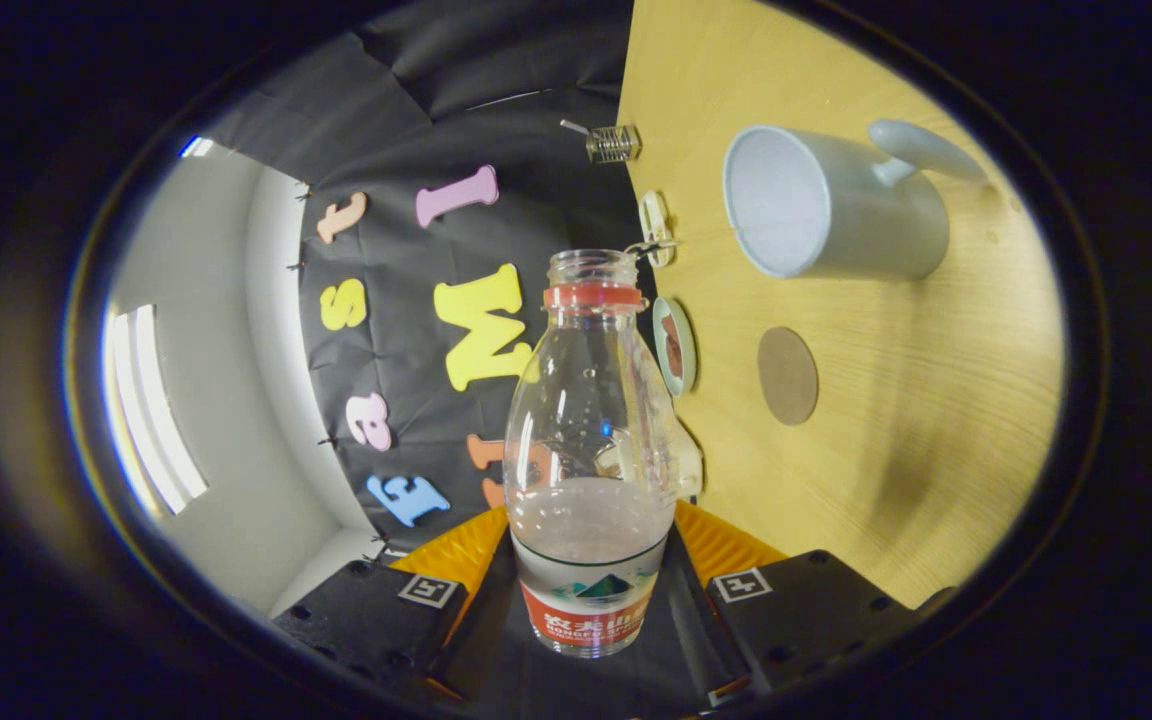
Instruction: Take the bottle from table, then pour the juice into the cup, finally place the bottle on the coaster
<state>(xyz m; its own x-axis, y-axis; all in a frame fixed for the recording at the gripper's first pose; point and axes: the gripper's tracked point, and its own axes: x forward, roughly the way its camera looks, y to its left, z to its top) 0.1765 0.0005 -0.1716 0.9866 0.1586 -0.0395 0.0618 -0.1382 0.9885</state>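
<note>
So the claw [591, 580] is clamped on the bottle [588, 440], both orange fingers [456, 550] pressing on its lower body just above the red label. The whole view is rolled sideways, so I'd say the bottle is being tipped, its long axis running straight ahead of the claw with the open mouth pointing away from it.

The bottle is clear thin plastic, rounded shoulders, red ring under the neck, no cap on. There's still pale cloudy juice sitting in the bottom part near the fingers, so pouring looks not done, or barely started.

Right of the bottle comes the desk [936, 420], light wood grain, smooth. Just past the bottle's shoulder there's a small round thing with a pale rim, hard to tell what it is at this angle. Further right is the coaster [787, 375], a flat brown disc, looks like cork. Beyond it and off to the right of the bottle mouth sits the cup [831, 205], matte pale grey-blue mug with a handle, its opening facing the claw. The mouth needs to swing right to get over that rim.
</note>
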